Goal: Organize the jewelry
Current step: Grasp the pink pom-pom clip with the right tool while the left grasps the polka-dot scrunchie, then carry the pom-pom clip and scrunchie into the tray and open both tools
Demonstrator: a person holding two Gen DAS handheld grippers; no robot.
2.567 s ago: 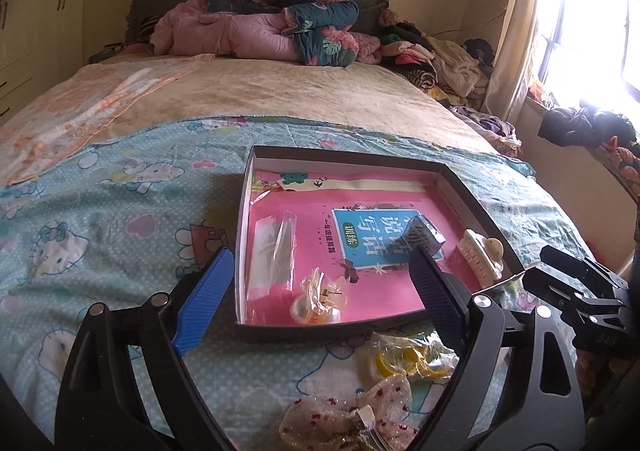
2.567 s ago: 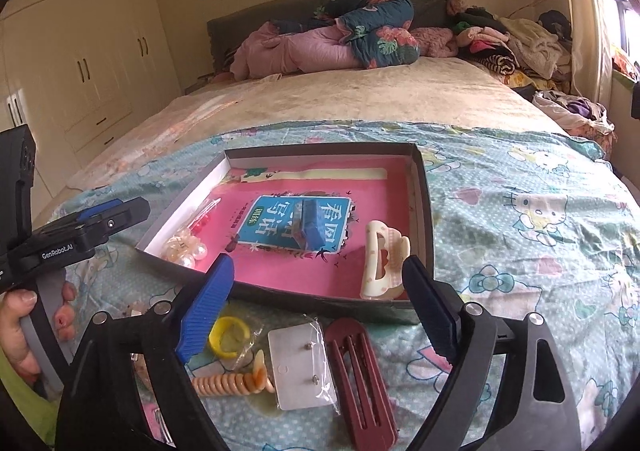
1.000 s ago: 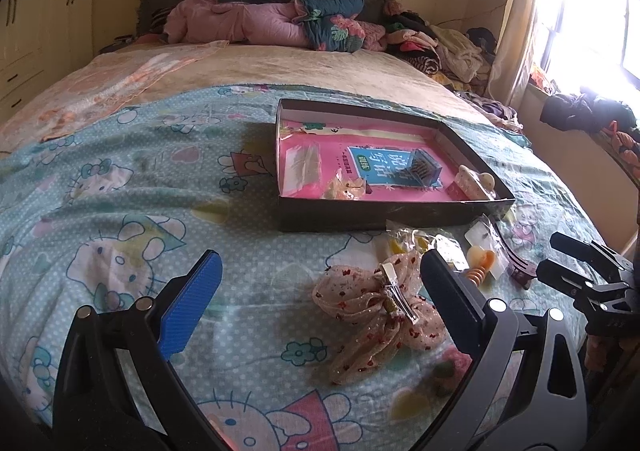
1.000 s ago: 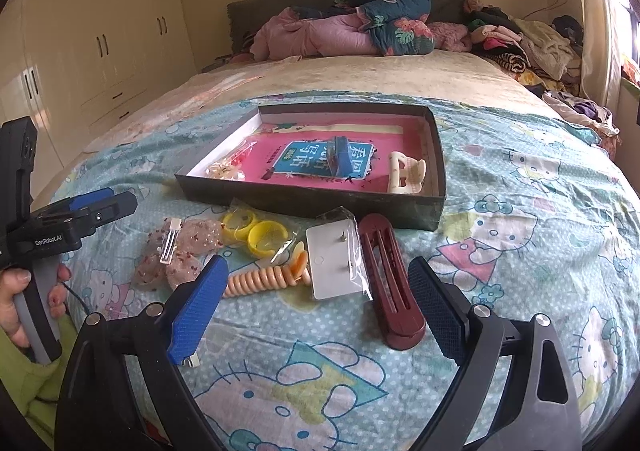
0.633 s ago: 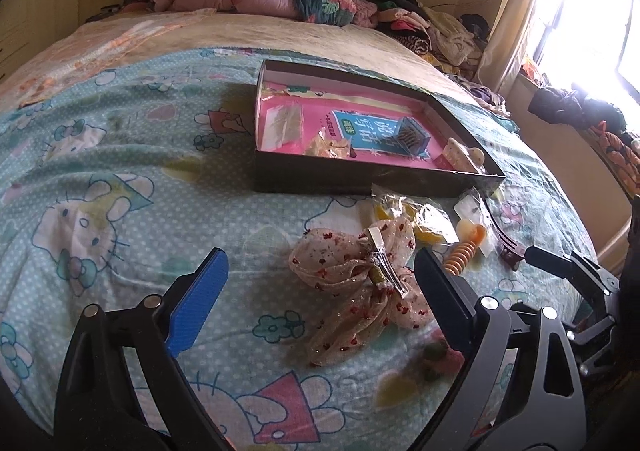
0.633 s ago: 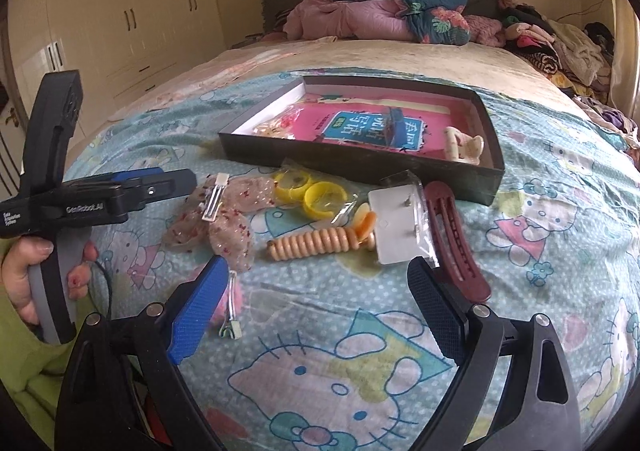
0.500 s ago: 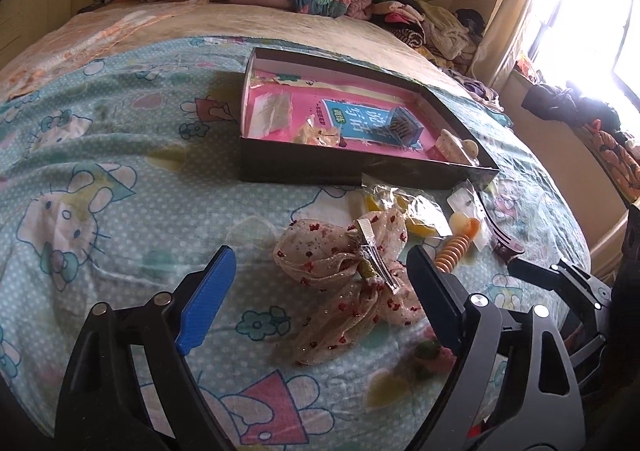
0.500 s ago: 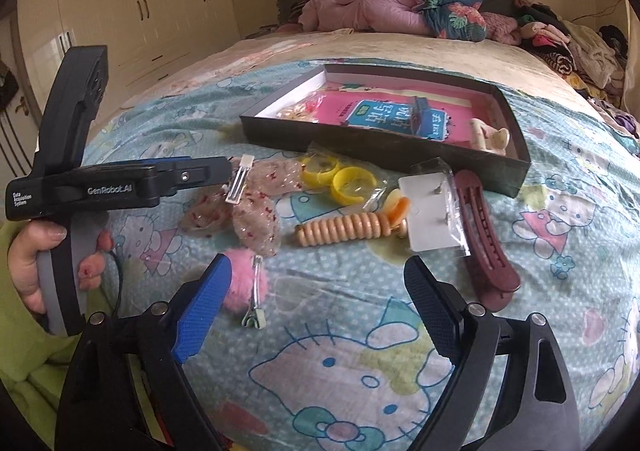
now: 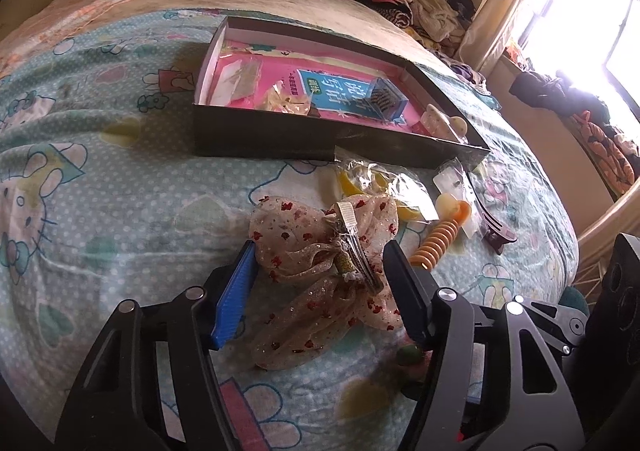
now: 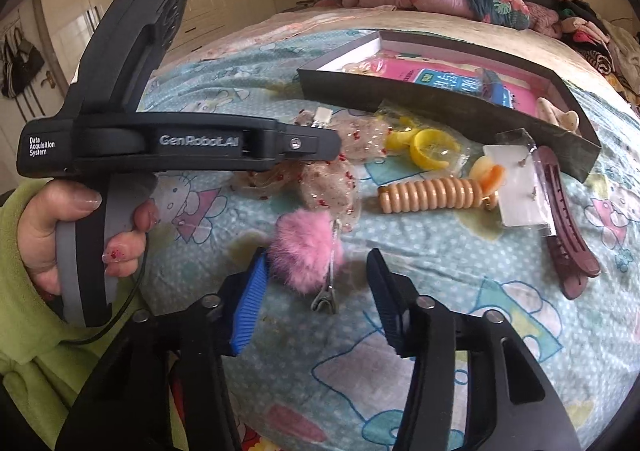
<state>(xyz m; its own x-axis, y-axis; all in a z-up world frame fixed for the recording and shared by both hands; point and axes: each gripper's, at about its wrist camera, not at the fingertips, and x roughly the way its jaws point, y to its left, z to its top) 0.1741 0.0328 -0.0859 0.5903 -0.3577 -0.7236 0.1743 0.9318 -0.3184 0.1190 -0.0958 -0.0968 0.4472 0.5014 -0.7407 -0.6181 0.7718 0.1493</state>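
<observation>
Jaws of left gripper (image 9: pixel 320 271) closing around sheer bow clip (image 9: pixel 320 263), right gripper (image 10: pixel 316 279) around pink pompom clip (image 10: pixel 306 257), neither yet pinched.

A bed (image 9: pixel 120 179) under a light-blue cartoon-cat cover is carrying a dark shallow box (image 9: pixel 280 137), and beside its near wall are lying a sheer spotted bow clip (image 9: pixel 320 251), yellow rings in a bag (image 10: pixel 430 145), a ribbed wooden piece (image 10: pixel 430 191), a maroon hair clip (image 10: pixel 568 235) and a pink pom-pom clip (image 10: pixel 306 253) (bedding is lying heaped at the headboard).
</observation>
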